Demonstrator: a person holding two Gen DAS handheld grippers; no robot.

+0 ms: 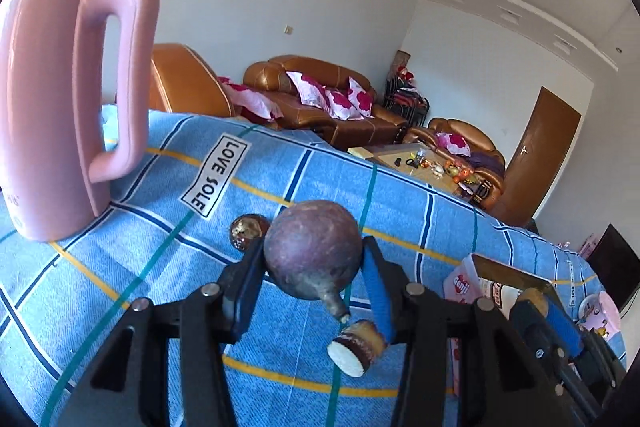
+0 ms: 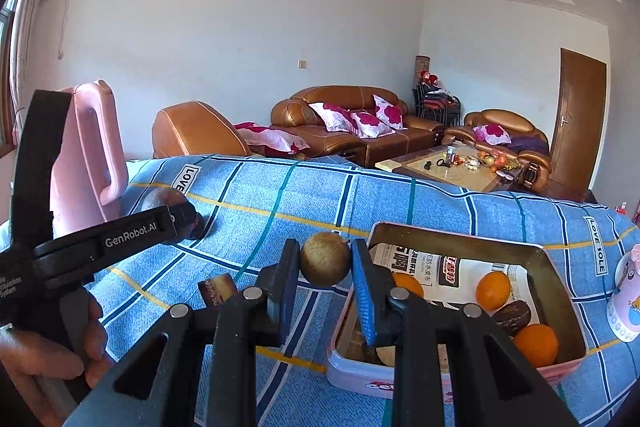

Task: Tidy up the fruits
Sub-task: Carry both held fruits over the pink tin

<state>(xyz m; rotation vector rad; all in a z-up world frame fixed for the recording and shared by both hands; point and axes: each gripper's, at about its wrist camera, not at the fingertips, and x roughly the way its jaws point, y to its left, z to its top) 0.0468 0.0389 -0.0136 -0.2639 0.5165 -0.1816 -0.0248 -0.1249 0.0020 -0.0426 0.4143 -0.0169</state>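
My left gripper (image 1: pixel 314 253) is shut on a round purple fruit with a tapered stem end (image 1: pixel 312 247), held above the blue checked cloth (image 1: pixel 280 163). A cut purple piece with a pale face (image 1: pixel 356 349) lies on the cloth just below it, and a small dark shiny fruit (image 1: pixel 248 231) lies beyond. My right gripper (image 2: pixel 325 261) is shut on a round brown fruit (image 2: pixel 325 259), held left of the tin tray (image 2: pixel 460 239). The tray holds three oranges (image 2: pixel 493 290) and a dark fruit (image 2: pixel 512 315) on newspaper.
A tall pink kettle (image 1: pixel 60 107) stands at the left on the cloth. A pink cup (image 2: pixel 626 303) stands right of the tray. The left gripper's body and the hand (image 2: pixel 52 347) fill the left of the right wrist view. Sofas and a coffee table are behind.
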